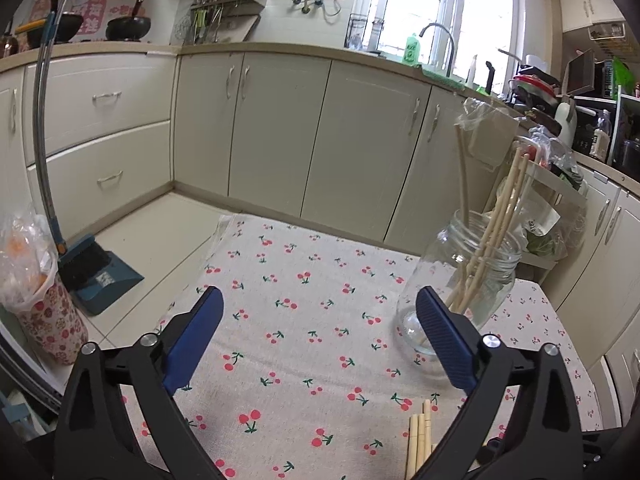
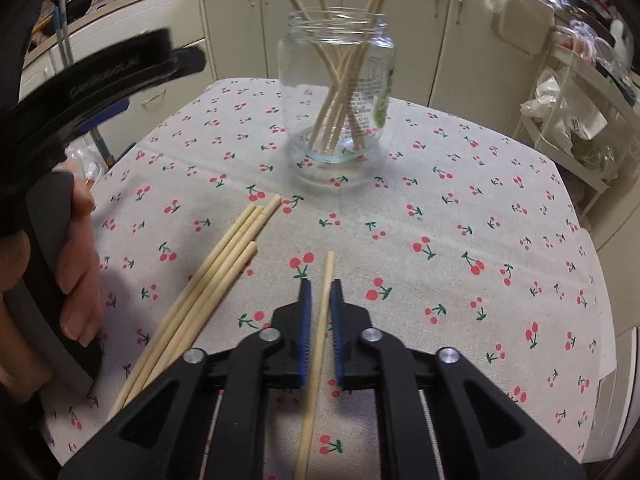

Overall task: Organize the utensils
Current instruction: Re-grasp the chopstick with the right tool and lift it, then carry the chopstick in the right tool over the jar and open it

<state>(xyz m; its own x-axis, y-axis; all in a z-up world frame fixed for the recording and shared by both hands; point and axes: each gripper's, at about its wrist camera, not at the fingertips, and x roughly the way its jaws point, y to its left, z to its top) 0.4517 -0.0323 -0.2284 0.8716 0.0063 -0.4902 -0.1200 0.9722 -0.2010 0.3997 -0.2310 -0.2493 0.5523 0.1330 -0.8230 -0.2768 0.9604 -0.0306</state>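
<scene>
1. The bench, under a cherry-print cloth, carries everything. The jar stands upright straight ahead of our right tool and well beyond its tips. From our left tool the same jar sits just ahead and to the right, partly behind the right-hand finger.

2. The jar already holds several chopsticks leaning out over its rim, so we judge the sorting partly done.

3. A bundle of loose chopsticks lies on the cloth to the left of our right tool, running diagonally away towards the jar. In the left wrist view only their ends show, low between the fingers.

4. Our right tool is nearly closed around a single chopstick. The stick runs lengthwise along the tool's own axis, its far end poking past the tips towards the jar. We cannot tell whether the pads are pressing it yet or whether it has left the cloth.

5. Our left tool is spread wide and holds nothing.

6. The coming move turns on this line: the stick's long axis points at the jar, dead ahead. We judge the right tool is the one to carry it, and the stick would need tipping upright to clear the rim.
</scene>
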